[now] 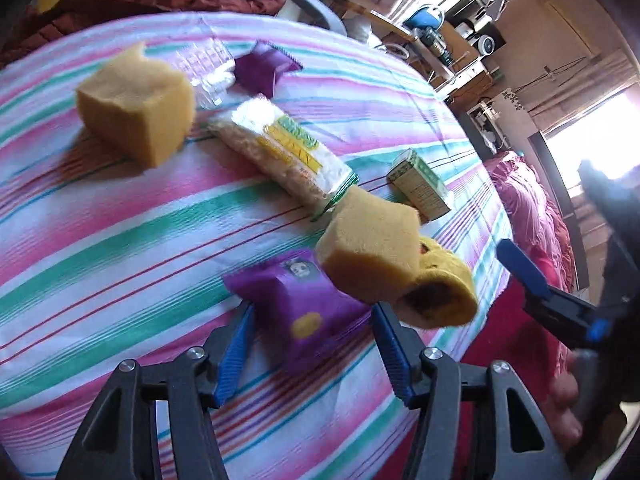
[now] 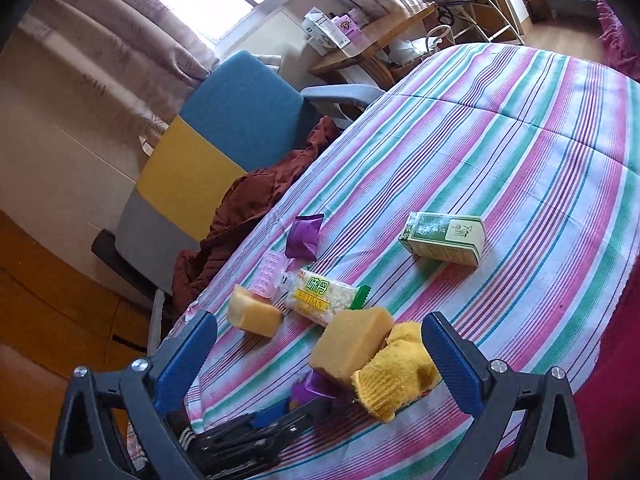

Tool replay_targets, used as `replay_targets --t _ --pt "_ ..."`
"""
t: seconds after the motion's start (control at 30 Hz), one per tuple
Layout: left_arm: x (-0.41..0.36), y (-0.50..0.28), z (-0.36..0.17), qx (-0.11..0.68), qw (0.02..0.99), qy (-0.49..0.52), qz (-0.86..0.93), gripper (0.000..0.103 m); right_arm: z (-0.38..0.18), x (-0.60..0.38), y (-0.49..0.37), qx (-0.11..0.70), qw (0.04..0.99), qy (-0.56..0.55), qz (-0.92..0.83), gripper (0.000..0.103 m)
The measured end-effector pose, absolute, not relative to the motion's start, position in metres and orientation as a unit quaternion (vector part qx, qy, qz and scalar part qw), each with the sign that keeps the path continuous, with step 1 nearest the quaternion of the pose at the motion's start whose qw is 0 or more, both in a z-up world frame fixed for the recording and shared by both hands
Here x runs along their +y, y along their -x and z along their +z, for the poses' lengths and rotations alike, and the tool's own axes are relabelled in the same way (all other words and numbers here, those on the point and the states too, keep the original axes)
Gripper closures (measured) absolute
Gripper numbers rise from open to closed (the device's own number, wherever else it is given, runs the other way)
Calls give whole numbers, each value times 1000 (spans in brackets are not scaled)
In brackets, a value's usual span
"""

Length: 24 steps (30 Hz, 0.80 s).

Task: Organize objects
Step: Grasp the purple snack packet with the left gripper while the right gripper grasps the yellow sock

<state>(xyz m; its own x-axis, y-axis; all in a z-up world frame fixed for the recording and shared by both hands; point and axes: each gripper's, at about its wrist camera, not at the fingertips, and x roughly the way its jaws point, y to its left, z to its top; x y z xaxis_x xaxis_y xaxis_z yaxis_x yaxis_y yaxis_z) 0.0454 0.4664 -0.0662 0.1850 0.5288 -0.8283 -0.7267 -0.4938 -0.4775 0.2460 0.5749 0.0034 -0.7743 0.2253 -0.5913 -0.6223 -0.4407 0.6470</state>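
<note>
A purple snack packet lies on the striped tablecloth between the blue pads of my left gripper. The pads stand close beside the packet without visibly squeezing it. Just beyond, a yellow sponge block leans on a yellow knitted sock. My right gripper is wide open over that sponge and sock, holding nothing; one of its blue fingers shows in the left wrist view. The purple packet peeks out under the sponge.
Farther along lie a rice-cracker packet, a second sponge block, a clear plastic case, another purple packet and a green box. A blue-and-yellow chair with brown cloth stands at the table's edge.
</note>
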Motion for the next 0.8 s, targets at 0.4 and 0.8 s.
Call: replay_targets --t 0.4,0.8 --pt "403 -31 -63 134 500 523 677 62 1 576 -242 461 265 234 814 0" --pt "329 -24 -62 107 471 504 716 63 -3 576 -235 454 281 266 803 0"
